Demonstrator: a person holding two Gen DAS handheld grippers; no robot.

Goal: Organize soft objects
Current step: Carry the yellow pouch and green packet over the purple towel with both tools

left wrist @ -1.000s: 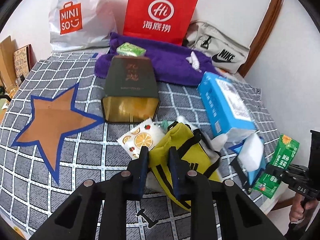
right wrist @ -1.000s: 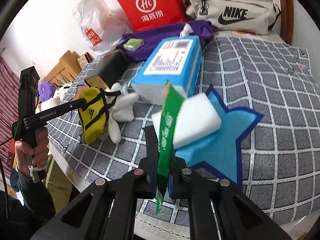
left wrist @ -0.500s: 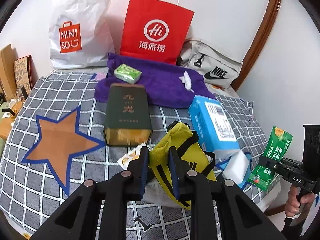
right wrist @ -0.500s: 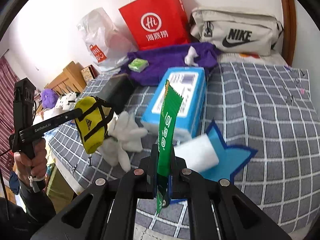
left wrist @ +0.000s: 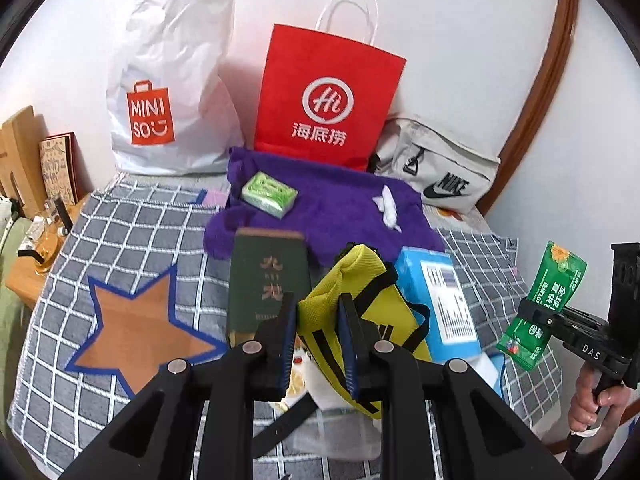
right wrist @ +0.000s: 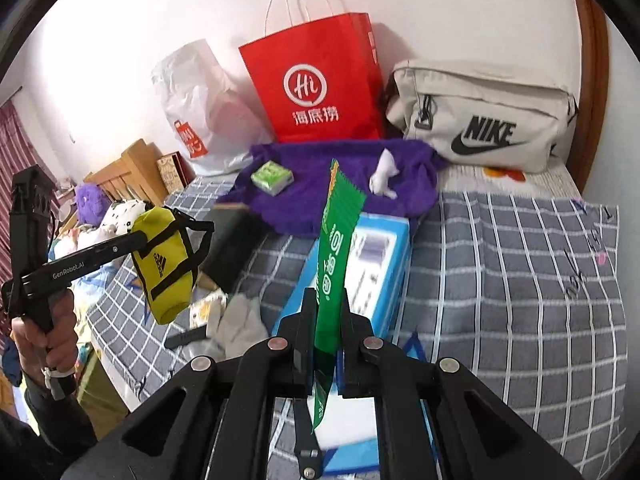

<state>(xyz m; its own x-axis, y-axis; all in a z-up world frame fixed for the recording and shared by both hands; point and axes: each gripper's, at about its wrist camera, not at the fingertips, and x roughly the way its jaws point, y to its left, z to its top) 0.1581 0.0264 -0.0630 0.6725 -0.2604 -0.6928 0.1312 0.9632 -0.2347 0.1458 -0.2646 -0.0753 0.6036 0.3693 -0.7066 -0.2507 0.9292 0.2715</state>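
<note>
Left claw (left wrist: 318,330) is clamped on the yellow pouch (left wrist: 352,300), held above the checked bed cover (left wrist: 132,220). Right claw (right wrist: 324,344) pinches the green sachet (right wrist: 334,248) upright over the blue tissue box (right wrist: 376,264).

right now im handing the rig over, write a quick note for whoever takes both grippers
Left gripper: shut on the yellow pouch, held in the air clear of the bed.
Right gripper: shut on the green sachet, also held up.
On the checked blanket: blue tissue pack, white glove, dark green box. On the purple towel: small green tissue pack and a white scrap.
Done: two items picked up. Left: neither is placed yet; red paper bag and white plastic bag stand at the wall; which is the target is not shown.
</note>
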